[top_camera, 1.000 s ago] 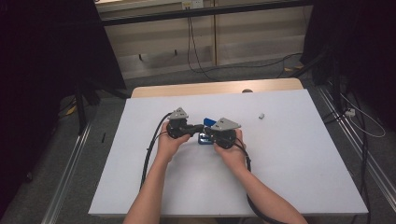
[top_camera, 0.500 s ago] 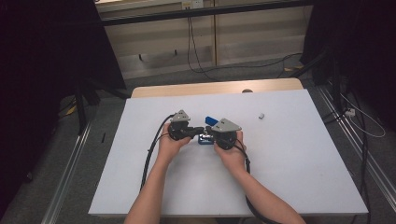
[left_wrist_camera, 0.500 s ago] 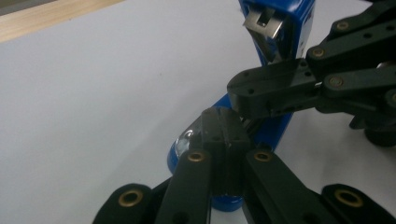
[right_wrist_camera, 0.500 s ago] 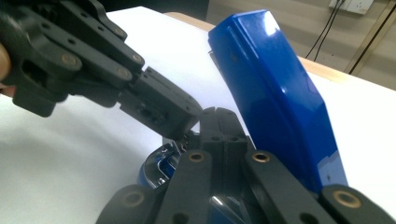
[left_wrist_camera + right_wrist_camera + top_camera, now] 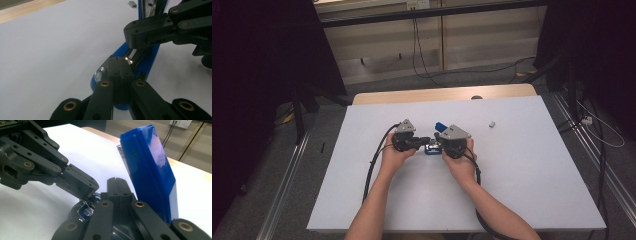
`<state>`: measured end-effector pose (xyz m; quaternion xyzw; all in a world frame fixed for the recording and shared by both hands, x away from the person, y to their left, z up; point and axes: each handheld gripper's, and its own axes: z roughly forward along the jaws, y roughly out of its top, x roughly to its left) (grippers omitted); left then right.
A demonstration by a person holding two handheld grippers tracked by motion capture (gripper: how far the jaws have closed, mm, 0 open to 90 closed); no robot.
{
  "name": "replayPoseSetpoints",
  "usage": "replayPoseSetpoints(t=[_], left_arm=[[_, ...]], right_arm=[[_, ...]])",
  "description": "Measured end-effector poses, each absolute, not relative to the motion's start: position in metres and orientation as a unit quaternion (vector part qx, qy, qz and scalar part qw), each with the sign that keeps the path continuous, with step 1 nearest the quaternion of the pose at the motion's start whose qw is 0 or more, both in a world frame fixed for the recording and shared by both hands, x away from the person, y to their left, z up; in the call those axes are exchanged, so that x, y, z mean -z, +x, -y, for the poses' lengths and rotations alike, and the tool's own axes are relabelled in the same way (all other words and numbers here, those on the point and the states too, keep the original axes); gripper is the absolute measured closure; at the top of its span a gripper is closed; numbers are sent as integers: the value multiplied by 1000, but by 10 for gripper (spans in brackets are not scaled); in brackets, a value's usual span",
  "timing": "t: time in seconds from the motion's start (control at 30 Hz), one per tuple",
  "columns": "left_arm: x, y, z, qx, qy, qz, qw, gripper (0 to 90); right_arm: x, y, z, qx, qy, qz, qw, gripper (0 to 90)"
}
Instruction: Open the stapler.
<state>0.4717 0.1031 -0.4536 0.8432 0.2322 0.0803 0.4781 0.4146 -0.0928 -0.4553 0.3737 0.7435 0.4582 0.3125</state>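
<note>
Stapler (image 5: 432,148), blue, lies mid-bench (image 5: 532,180) between both hands with its lid (image 5: 150,167) swung up. Left tongs (image 5: 117,65) are pressed together, tips on the metal magazine at its front end; right tongs (image 5: 117,185) are pressed together too, tips beside the raised lid. Opening looks done; a small grey piece (image 5: 492,124), perhaps staples, waits well apart, so loading and closing seem left.

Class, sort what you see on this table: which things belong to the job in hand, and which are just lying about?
In the job:
blue stapler, opened up
left gripper
right gripper

Lying about:
small grey piece, apart on the white table
</note>
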Motion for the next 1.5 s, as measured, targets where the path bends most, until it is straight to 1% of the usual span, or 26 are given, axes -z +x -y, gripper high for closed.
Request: replayPoseSetpoints(t=[0.17, 0.23, 0.37, 0.5, 0.93, 1.33, 1.5], left_arm=[[454, 471, -103, -84, 843, -230, 479, 900], [454, 471, -103, -81, 842, -232, 481, 900], [454, 471, -103, -84, 843, -233, 478, 900], [454, 470, -103, -84, 843, -233, 478, 900], [454, 470, -103, -85, 842, -230, 480, 900], [454, 470, -103, -85, 842, -231, 479, 900], [454, 470, -103, -85, 842, -231, 480, 900]], right_arm=[[450, 414, 98, -454, 375, -740, 325, 900], [445, 413, 100, -451, 371, -740, 334, 900], [433, 413, 104, -448, 370, -740, 338, 900], [431, 412, 108, -438, 368, -742, 350, 900], [429, 411, 118, -420, 368, -751, 352, 900], [431, 410, 138, -408, 384, -748, 355, 900], [438, 412, 150, -410, 402, -742, 347, 900]])
